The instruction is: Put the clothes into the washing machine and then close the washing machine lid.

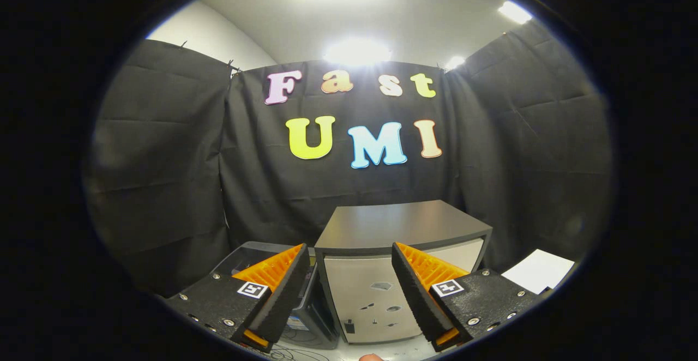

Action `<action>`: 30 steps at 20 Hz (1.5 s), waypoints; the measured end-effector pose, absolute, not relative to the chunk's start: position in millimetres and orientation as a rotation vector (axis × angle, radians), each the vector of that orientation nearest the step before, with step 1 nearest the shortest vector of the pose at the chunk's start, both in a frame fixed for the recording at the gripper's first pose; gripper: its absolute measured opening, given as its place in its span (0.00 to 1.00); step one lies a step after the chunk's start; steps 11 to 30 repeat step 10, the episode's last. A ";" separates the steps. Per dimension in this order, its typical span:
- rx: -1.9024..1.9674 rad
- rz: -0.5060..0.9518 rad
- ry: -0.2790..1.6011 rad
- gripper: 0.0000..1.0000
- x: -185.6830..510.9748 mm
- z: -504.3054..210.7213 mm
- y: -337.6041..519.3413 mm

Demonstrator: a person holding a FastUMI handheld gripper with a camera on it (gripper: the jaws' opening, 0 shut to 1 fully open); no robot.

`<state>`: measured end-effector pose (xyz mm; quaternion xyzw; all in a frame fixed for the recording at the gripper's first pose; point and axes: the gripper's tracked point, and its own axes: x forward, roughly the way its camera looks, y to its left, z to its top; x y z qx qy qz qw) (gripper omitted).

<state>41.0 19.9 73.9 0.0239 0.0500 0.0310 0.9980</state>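
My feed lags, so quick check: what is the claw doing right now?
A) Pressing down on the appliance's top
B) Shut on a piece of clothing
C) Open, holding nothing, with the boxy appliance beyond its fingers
C: the claw stands wide open with nothing between its fingers, and the appliance sits beyond them, untouched.

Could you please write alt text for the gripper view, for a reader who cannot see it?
The open gripper, with two orange-and-black fingers spread and holding nothing, points at a boxy grey washing machine with a closed dark flat lid just beyond them. A dark bin stands beside the machine, and a white sheet lies on its other side.
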 end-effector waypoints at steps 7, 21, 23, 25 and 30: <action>0.041 0.068 0.095 0.93 30.7 75.9 16.1; 0.050 0.074 0.105 0.93 28.3 74.6 17.6; 0.050 0.074 0.105 0.93 28.3 74.6 17.6; 0.050 0.074 0.105 0.93 28.3 74.6 17.6; 0.050 0.074 0.105 0.93 28.3 74.6 17.6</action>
